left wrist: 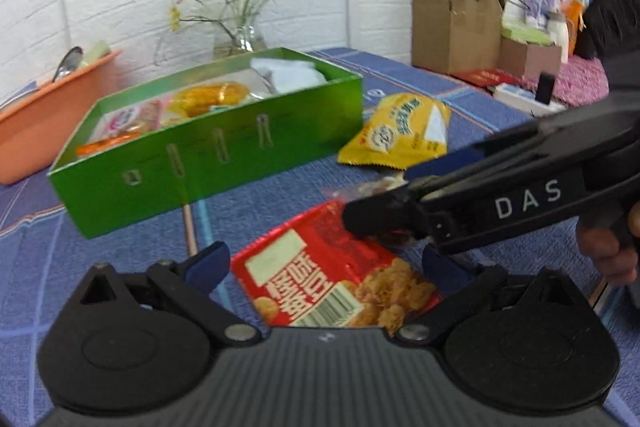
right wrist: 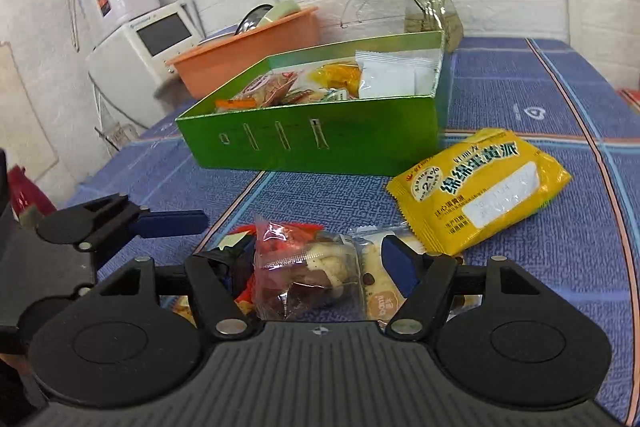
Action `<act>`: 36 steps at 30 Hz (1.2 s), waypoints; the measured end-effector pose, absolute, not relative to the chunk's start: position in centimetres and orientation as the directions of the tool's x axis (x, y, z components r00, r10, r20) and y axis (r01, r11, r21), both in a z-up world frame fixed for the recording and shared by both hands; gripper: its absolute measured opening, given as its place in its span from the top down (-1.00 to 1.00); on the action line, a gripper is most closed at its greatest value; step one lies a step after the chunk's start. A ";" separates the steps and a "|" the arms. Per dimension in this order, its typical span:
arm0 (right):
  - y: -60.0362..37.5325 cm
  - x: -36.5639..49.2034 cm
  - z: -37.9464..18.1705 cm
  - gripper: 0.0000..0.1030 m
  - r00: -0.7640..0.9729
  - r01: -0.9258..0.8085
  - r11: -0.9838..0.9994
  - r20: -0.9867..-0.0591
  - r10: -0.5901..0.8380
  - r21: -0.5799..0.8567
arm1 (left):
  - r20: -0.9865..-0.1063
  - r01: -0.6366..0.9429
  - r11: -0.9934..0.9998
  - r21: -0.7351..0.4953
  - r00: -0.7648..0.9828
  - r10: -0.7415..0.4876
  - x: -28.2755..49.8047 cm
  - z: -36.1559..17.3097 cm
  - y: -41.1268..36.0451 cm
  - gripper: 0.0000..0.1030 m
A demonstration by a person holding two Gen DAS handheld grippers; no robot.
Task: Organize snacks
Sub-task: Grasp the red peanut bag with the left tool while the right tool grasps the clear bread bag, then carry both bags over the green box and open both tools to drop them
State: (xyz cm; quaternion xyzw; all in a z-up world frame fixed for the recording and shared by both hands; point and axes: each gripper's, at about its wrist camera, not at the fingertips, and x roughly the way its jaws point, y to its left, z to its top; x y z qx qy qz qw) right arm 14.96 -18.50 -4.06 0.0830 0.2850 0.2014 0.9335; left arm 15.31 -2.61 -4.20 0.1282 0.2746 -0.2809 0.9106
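Observation:
A green box holds several snack packs on the blue tablecloth. A yellow pack lies to its right. A red pack lies between the fingers of my open left gripper. My right gripper reaches in from the right in the left wrist view and its fingers close around a clear wrapped snack, partly hidden by them. A white pack lies under it.
An orange basin with a spoon stands behind the box. A glass vase with a plant is at the wall. Cardboard boxes are at the far right. A white appliance stands at the left.

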 end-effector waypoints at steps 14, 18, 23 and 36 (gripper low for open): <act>-19.0 12.1 -3.7 -0.62 0.777 -0.403 0.861 -0.380 0.501 0.311 | -0.558 0.633 0.767 -0.104 0.601 -0.572 13.6 -4.0 3.3 -0.33; -19.6 11.1 -2.8 -0.62 0.786 -0.423 0.828 -0.305 0.538 0.368 | -0.527 0.597 0.772 -0.216 0.595 -0.607 12.9 -3.7 6.3 -0.23; -19.7 10.6 -2.5 -0.62 0.758 -0.443 0.773 -0.271 0.594 0.454 | -0.444 0.544 0.759 -0.359 0.616 -0.651 11.7 -3.0 10.0 -0.09; -19.9 10.2 -3.0 -0.63 0.735 -0.443 0.708 -0.230 0.638 0.551 | -0.471 0.552 0.777 -0.302 0.622 -0.625 11.1 -0.4 10.6 -0.99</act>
